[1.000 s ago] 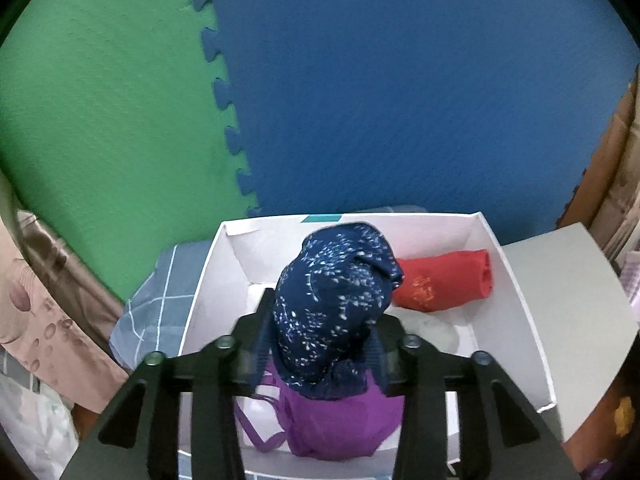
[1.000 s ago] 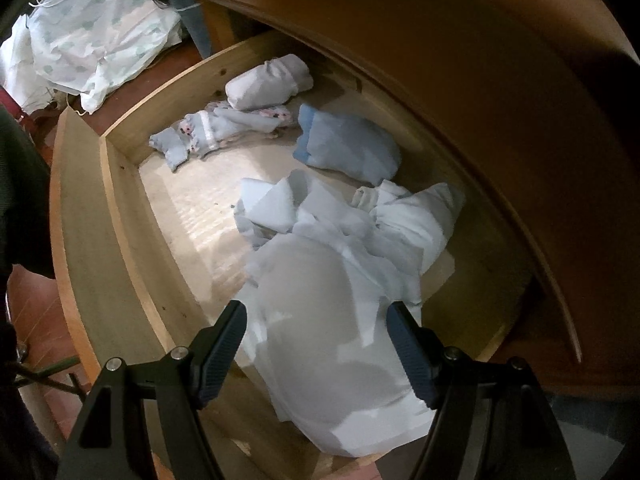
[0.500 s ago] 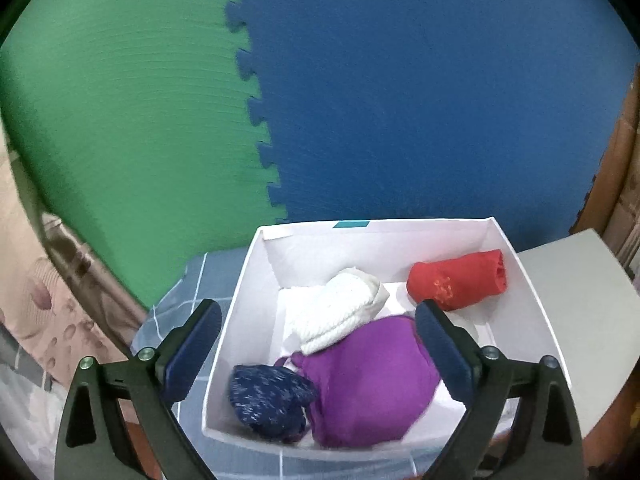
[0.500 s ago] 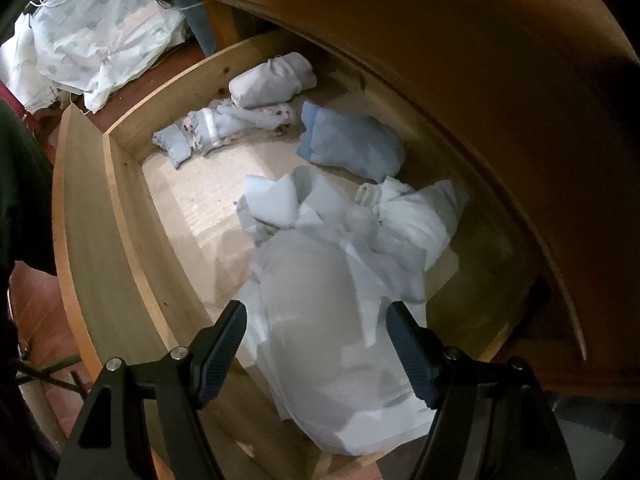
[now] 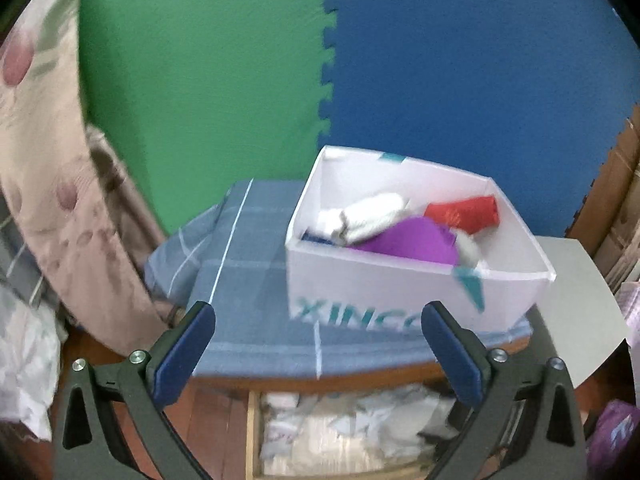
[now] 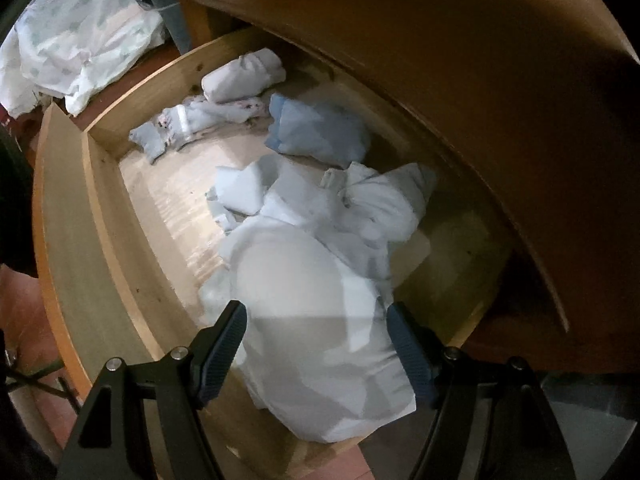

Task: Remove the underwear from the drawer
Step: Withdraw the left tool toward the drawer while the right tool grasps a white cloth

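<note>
In the left wrist view my left gripper (image 5: 316, 316) is back from the white box (image 5: 400, 292), its jaws opening with nothing between them. The box holds a purple garment (image 5: 408, 240), a red roll (image 5: 464, 212), a white roll (image 5: 372, 216) and a sliver of navy underwear (image 5: 316, 237). Below, the open drawer (image 5: 340, 432) shows pale clothes. In the right wrist view my right gripper (image 6: 315, 312) hangs open over a heap of white garments (image 6: 304, 280) in the wooden drawer (image 6: 80, 240). A light blue folded piece (image 6: 320, 132), a white roll (image 6: 244, 76) and a patterned piece (image 6: 192, 120) lie farther back.
The box stands on a grey-blue checked cloth (image 5: 248, 264) over the cabinet top. A pinkish curtain (image 5: 52, 160) hangs at the left, and green and blue foam mats line the wall. A grey board (image 5: 576, 304) and cardboard (image 5: 612, 200) are at the right. White bedding (image 6: 80, 32) lies beyond the drawer.
My left gripper let the navy patterned underwear drop into the white box, opened wide and pulled back from the box. The right gripper stayed over the drawer.
</note>
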A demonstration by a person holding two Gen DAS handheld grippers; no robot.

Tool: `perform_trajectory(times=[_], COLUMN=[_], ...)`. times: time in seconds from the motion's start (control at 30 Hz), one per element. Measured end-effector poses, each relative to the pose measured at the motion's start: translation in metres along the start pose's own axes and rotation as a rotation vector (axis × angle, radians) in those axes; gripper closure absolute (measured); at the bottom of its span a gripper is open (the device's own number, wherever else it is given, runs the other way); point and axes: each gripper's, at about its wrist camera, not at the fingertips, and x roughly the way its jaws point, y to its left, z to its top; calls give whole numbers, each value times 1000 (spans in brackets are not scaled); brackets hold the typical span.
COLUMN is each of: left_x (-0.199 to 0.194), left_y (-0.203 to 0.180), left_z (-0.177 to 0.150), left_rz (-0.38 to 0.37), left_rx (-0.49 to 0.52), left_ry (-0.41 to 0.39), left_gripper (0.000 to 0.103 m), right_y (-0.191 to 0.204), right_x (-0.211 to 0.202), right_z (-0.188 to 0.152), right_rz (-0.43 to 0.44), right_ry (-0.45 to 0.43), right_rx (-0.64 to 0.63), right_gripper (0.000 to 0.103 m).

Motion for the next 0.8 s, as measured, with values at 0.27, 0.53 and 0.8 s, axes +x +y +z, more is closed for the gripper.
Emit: perform_trajectory(times=[0.27, 0.53, 0.8], left_x=[21, 39, 49], left_y=[20, 22, 33], left_z=[-56, -70, -70], left_rz=[-1, 10, 35], left_rx=[-62, -36, -55], left_ry=[76, 115, 139], left_gripper=[1, 1, 1], right_y=[8, 16, 7], right_x=[30, 29, -16], right_z=[4, 4, 7], right_rz=[31, 32, 80], right_ry=[113, 100, -43], right_rx=[-8, -36, 55], right_gripper=[28, 90, 91])
